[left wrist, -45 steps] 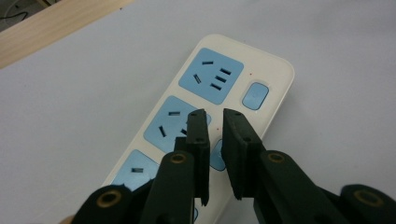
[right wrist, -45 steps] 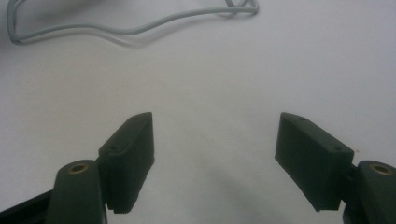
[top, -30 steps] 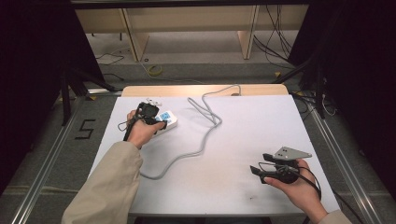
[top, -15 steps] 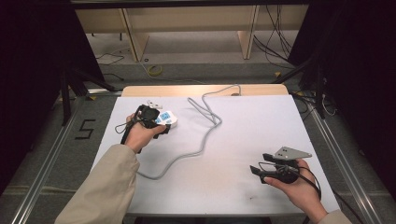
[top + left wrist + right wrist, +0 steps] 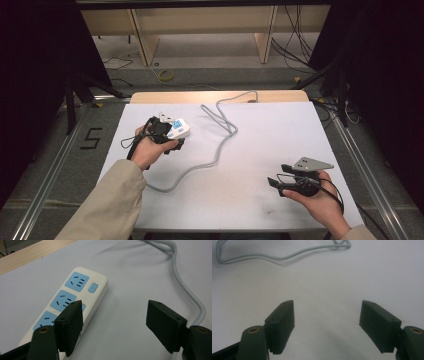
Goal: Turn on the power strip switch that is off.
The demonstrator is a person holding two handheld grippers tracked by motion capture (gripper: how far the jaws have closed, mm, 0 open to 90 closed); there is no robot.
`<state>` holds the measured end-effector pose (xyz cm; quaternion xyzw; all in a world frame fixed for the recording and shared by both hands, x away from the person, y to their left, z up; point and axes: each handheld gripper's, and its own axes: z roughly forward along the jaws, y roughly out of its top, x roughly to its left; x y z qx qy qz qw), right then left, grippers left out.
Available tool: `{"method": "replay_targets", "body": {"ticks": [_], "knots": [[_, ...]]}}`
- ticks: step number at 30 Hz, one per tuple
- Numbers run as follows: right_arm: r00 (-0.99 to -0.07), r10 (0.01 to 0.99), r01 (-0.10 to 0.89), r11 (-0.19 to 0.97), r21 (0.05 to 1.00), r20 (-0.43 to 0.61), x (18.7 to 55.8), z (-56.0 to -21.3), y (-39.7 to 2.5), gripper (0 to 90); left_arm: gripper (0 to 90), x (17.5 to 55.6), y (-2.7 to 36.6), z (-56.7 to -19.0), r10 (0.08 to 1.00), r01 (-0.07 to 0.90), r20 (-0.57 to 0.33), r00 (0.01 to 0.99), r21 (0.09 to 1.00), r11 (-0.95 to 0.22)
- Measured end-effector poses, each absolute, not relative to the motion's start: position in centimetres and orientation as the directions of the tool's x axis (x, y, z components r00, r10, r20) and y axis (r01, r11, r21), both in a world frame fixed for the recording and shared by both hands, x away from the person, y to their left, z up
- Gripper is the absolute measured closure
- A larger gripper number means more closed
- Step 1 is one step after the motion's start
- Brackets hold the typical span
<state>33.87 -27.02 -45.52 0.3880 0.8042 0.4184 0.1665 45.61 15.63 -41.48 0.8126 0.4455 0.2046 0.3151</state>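
Observation:
A white power strip (image 5: pixel 177 129) (image 5: pixel 75 295) with blue sockets lies at the left of the white table. Its grey cable (image 5: pixel 220 135) (image 5: pixel 186 290) (image 5: pixel 279 255) loops back across the table to the far edge. My left gripper (image 5: pixel 167 135) (image 5: pixel 113 325) is open and hovers just over the strip's near end, one jaw above the strip, the other over bare table. My right gripper (image 5: pixel 282 177) (image 5: pixel 327 325) is open near the front right of the table, with nothing between its jaws.
The white table (image 5: pixel 280 130) has a wooden strip (image 5: pixel 150 97) along its far edge. Beyond it on the floor stand wooden shelf legs (image 5: pixel 262 40) and loose cables (image 5: pixel 295 50). Metal rails (image 5: pixel 50 170) run along both sides of the table.
My left gripper has shifted slightly over the power strip. The right gripper has stayed where it was.

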Motion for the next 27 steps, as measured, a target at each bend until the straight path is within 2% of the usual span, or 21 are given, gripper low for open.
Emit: {"method": "replay_targets", "body": {"ticks": [8,27], "knots": [[-0.644,0.763,0.483,0.349,0.803,0.057,33.9,-45.5,-26.9,28.6,29.5,44.2,15.6,-41.4,0.825,0.59,0.006,0.565,0.696,-0.409],[-0.644,0.763,0.486,0.348,0.802,0.059,33.9,-45.5,-27.0,28.5,27.7,40.7,15.8,-42.2,0.784,0.526,0.024,0.62,0.728,-0.438]]}}
